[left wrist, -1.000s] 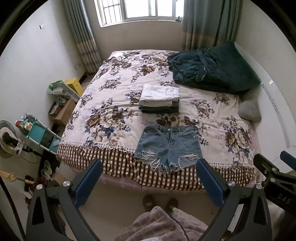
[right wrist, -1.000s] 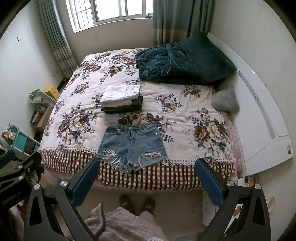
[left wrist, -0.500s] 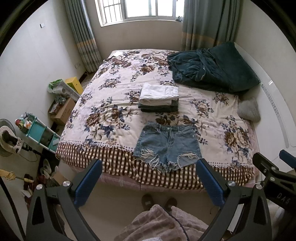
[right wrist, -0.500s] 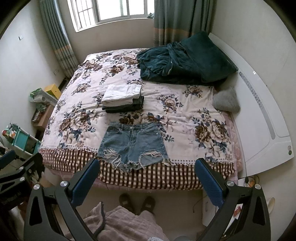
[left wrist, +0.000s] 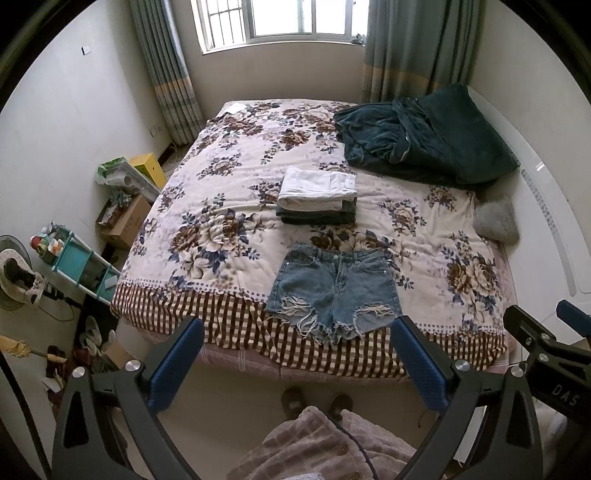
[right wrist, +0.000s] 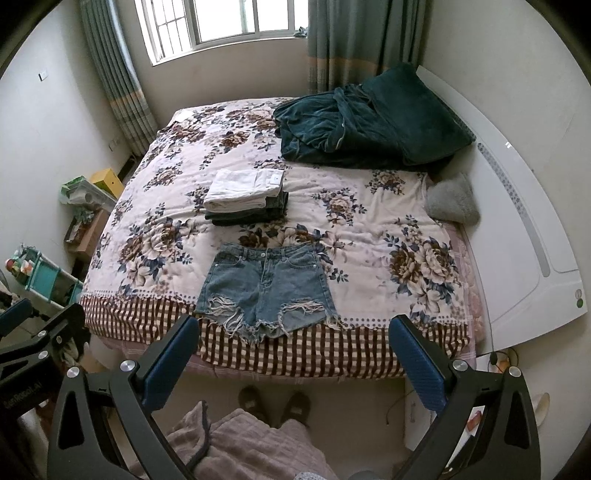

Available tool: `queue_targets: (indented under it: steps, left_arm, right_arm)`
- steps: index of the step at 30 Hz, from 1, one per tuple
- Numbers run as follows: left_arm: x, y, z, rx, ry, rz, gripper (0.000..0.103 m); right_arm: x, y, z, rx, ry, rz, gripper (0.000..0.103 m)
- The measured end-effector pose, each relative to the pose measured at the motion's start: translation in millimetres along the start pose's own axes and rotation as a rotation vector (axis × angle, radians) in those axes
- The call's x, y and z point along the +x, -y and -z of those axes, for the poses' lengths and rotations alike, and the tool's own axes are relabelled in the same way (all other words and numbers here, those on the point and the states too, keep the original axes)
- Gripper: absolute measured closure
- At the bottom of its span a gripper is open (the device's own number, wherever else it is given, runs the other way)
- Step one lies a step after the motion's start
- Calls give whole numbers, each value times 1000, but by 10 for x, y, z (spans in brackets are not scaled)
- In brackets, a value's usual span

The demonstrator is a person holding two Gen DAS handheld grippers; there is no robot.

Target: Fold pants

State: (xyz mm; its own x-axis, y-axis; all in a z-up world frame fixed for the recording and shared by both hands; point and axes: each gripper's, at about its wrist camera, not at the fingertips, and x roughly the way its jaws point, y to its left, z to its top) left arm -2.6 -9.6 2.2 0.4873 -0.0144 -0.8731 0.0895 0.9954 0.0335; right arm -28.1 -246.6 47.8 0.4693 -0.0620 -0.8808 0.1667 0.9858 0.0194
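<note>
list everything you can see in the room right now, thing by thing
denim shorts: one, faded blue with frayed hems, flat at the near edge of the bed
folded clothes stack: one, white piece on top of dark ones, mid-bed behind the shorts
blanket: one, dark teal, bunched at the far right of the bed
quilt: one, floral with brown checked border, covering the bed
grey cushion: one, right edge of the bed
headboard: one, white, right side
shelf cart: one, teal, floor at left
yellow box: one, floor at left
window: one, far wall, grey-green curtains
slippered feet: two, brown, below
left gripper: open, blue fingers
right gripper: open, blue fingers
</note>
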Motion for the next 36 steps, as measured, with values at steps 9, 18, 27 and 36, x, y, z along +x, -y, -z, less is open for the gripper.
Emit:
queue_targets:
  steps: [9,18,27,36]
  left_arm:
    - [2,-17,1,-4,1,1,0]
    - [-4,-8,3,-1,2,2,0]
    - [-65,147,13,-3,4,2,0]
    - [-71,159,16,-2,5,3,0]
  right_arm:
    - [-3,-3,7,2,2,0,0]
    - [-42,-43,-6,0,5,-1,0]
    - [-38,-37,5,1,7,-2,0]
    - [-35,-35,22,3,8,-4,0]
